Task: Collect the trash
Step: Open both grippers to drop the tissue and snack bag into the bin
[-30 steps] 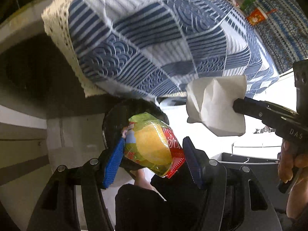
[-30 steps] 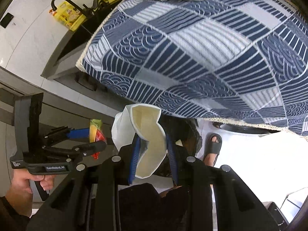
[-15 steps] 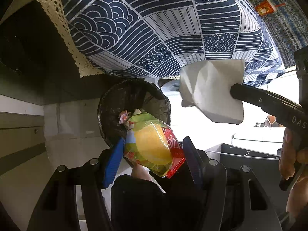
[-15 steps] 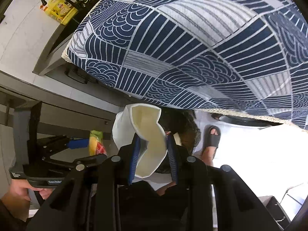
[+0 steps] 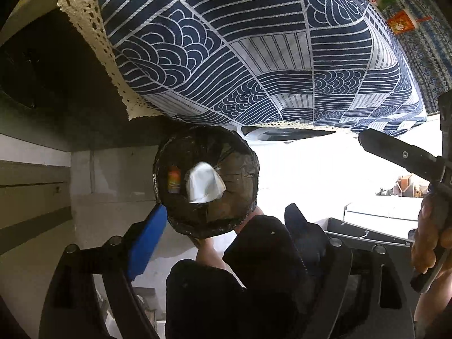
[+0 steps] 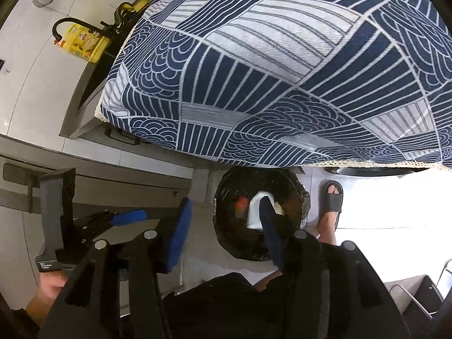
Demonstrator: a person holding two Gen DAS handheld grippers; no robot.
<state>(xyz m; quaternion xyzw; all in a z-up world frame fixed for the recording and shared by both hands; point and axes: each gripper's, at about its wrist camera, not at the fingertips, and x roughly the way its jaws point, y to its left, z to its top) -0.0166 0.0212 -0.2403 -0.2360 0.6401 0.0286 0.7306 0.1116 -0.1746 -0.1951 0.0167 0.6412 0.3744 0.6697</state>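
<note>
Both grippers spread, holding nothing: left gripper (image 5: 223, 226) & right gripper (image 6: 226, 226) hang directly above the black-lined bin (image 5: 248, 155). White paper (image 5: 204, 182) and snack wrapper (image 5: 174, 179) lie inside at the bottom. Bin sits under the edge of the blue patterned tablecloth (image 5: 254, 56). Probably next trash up on the table, i.e. behind & above both grippers; neither visibly nearer.

We see a pale tiled floor (image 6: 381, 197) carrying a round bin lined with a black bag (image 5: 243, 152), just under the near edge of a table draped in a blue-and-white patterned cloth (image 6: 282, 70).
</note>
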